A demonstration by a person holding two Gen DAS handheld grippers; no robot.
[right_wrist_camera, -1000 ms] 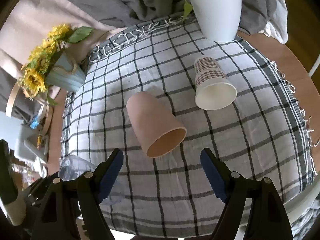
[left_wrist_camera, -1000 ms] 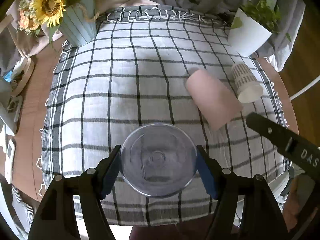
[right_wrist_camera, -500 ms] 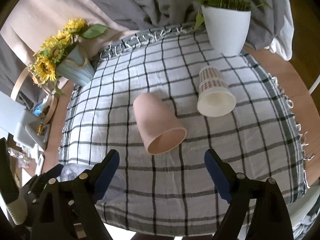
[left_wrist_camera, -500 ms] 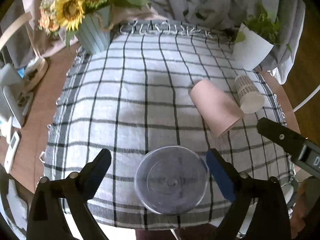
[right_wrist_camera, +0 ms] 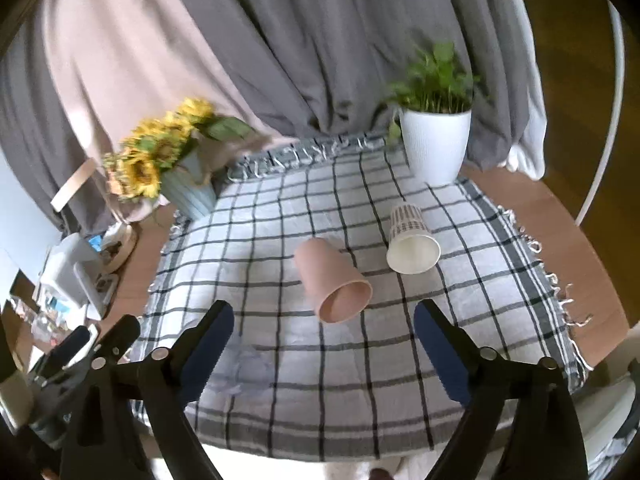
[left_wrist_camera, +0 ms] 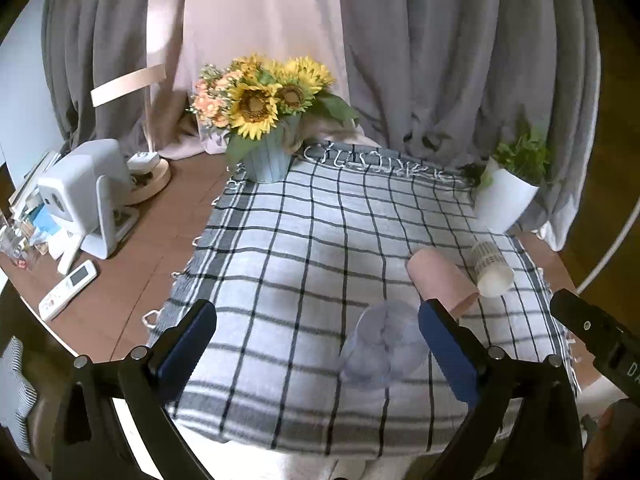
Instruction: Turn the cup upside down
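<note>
A clear plastic cup (left_wrist_camera: pixel 382 346) stands upside down on the checked cloth (left_wrist_camera: pixel 304 248) near the front edge; it shows faintly in the right wrist view (right_wrist_camera: pixel 250 368). My left gripper (left_wrist_camera: pixel 316 342) is open, raised and drawn back, with the cup just inside its right finger. A pink cup (right_wrist_camera: pixel 332 280) lies on its side mid-cloth, mouth toward me. A patterned white paper cup (right_wrist_camera: pixel 412 242) lies on its side to its right. My right gripper (right_wrist_camera: pixel 320 344) is open and empty, just in front of the pink cup.
A sunflower pot (left_wrist_camera: pixel 266 156) stands at the cloth's back left, a white plant pot (right_wrist_camera: pixel 436 144) at the back right. A white device (left_wrist_camera: pixel 86 192) and a remote (left_wrist_camera: pixel 68 290) lie on the wooden table at left. Grey curtains hang behind.
My left gripper opened, let go of the clear cup and drew back and up, leaving it upside down. My right gripper also pulled back and tilted up.
</note>
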